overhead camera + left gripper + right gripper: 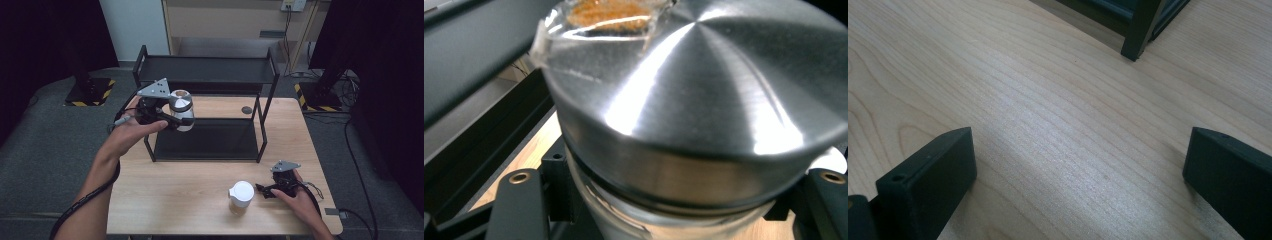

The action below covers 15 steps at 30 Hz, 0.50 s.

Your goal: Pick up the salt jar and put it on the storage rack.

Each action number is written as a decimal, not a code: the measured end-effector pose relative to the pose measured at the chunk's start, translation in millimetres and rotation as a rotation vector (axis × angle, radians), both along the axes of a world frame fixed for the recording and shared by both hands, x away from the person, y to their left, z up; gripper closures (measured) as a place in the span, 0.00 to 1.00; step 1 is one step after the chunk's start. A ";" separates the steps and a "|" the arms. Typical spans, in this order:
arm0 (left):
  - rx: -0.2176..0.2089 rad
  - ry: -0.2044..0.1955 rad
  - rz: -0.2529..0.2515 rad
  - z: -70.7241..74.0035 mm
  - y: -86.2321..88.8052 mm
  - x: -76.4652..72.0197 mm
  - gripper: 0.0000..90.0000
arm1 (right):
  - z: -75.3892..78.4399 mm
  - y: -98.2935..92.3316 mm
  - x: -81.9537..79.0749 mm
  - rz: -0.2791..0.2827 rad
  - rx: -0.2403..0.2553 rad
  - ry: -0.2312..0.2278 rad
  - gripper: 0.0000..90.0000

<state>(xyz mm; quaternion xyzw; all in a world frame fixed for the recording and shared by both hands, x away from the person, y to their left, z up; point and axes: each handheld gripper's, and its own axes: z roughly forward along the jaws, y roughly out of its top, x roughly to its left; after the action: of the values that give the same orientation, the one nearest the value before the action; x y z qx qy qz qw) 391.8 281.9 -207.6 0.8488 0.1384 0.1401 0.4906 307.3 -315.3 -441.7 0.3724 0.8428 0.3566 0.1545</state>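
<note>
A glass jar (181,109) with a brushed steel lid (694,100) hangs in the air at the left front of the black two-tier rack (206,69), above the level of its lower shelf. My left gripper (172,119) is shut on the jar's glass body, just under the lid. Orange-brown contents show through a clear patch (611,12) on the lid. My right gripper (264,190) rests low over the table at the front right, open, with bare wood between its jaws (1078,175). A second jar (241,195) with a white lid stands just left of it.
The rack's lower shelf (215,141) lies dark and flat behind the held jar. One rack leg (1137,35) stands ahead of the right gripper. A small dark round mark (246,109) sits on the wooden table (175,195) behind the rack.
</note>
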 end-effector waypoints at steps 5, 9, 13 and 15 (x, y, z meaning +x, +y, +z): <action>0.003 -0.001 -0.008 6.8 -4.4 5.5 0.33 | 0.0 -0.1 0.0 0.000 0.000 0.000 0.02; -0.010 -0.004 -0.019 11.3 -5.2 9.8 0.33 | 0.0 -0.1 0.0 0.000 0.000 0.000 0.02; -0.014 -0.013 -0.021 20.5 -6.8 12.7 0.33 | 0.0 -0.1 0.1 0.001 0.000 0.000 0.02; -0.014 -0.019 -0.020 27.0 -7.9 13.6 0.33 | 0.0 0.0 0.1 0.000 0.000 0.000 0.02</action>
<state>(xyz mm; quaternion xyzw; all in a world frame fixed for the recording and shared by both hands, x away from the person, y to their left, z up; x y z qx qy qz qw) 405.4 274.1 -180.6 0.8452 0.1263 0.1425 0.4994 307.4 -315.3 -441.7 0.3722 0.8429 0.3566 0.1545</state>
